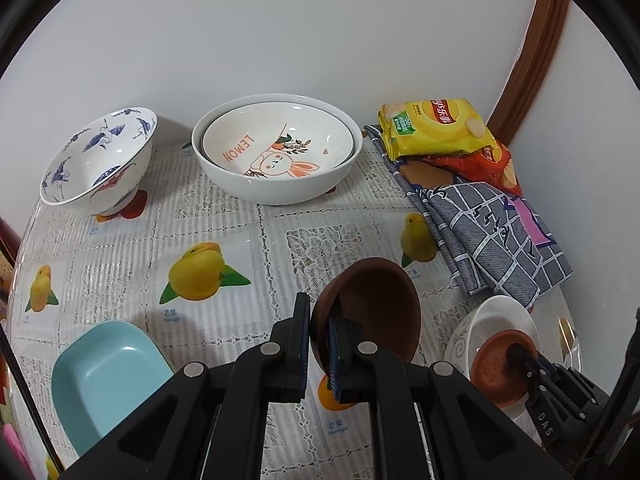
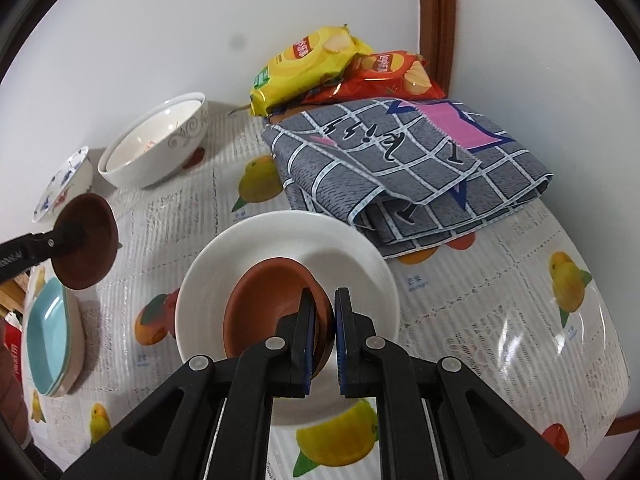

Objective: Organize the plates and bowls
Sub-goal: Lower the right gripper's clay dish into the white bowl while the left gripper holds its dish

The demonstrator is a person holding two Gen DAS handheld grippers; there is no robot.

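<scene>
1. Left wrist view: the left hand-held gripper (image 1: 318, 344) is clamped on the rim of a dark brown bowl (image 1: 376, 304), held tilted above the tabletop (image 1: 224, 216).
2. Right wrist view: the right hand-held gripper (image 2: 322, 336) pinches the rim of a terracotta bowl (image 2: 264, 300) sitting inside a white bowl (image 2: 352, 248).

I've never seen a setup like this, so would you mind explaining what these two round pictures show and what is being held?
A person holds two handheld grippers, each with a fisheye camera looking along its jaws. In the left camera's picture, the left gripper is shut on the rim of a dark brown bowl. In the right camera's picture, the right gripper clamps a terracotta bowl over a white plate. On the fruit-print tablecloth lie a folded checked cloth, crisp packets and a light-blue dish.
</scene>
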